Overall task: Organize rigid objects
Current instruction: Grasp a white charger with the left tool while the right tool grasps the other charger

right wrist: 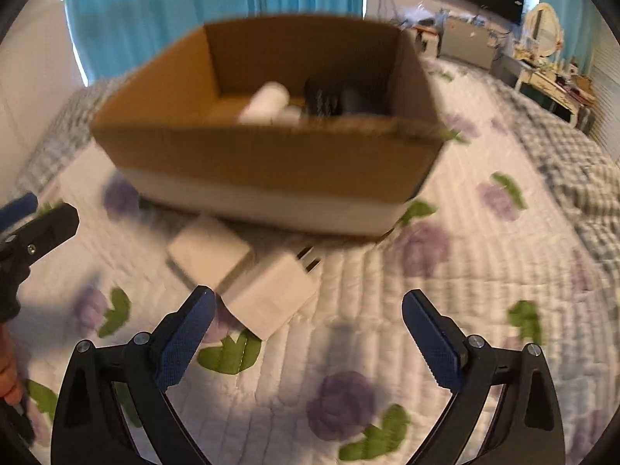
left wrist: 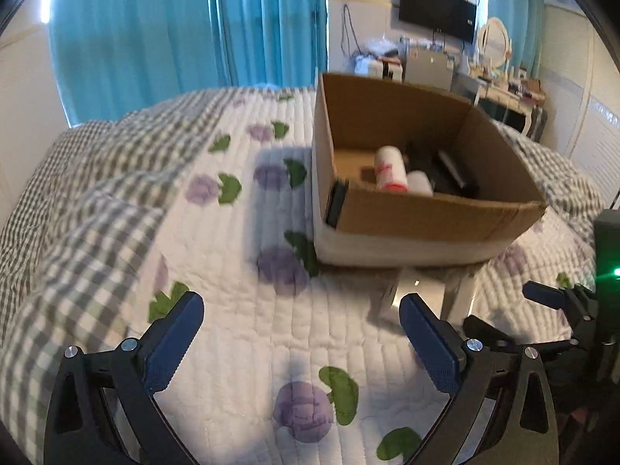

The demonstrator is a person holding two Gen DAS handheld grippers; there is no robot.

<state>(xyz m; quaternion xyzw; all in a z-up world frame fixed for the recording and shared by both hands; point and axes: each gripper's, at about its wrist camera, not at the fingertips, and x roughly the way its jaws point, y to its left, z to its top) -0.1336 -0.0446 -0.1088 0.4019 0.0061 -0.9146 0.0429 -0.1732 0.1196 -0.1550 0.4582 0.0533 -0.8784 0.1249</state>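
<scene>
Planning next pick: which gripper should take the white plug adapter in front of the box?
Right. The right gripper is open with the plug adapter just ahead; the left gripper faces bare quilt.

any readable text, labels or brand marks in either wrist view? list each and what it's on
None can be read.
White bottle in the cardboard box: red markings, too blurred to read.
TV on the wall: small mark at its corner, too small to read.
White plug adapter and small white box: no print visible.

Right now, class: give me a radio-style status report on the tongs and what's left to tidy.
Left tongs open, empty. Right tongs open, empty. White charger and small white box on quilt, outside cardboard box. Nothing blocking.
</scene>
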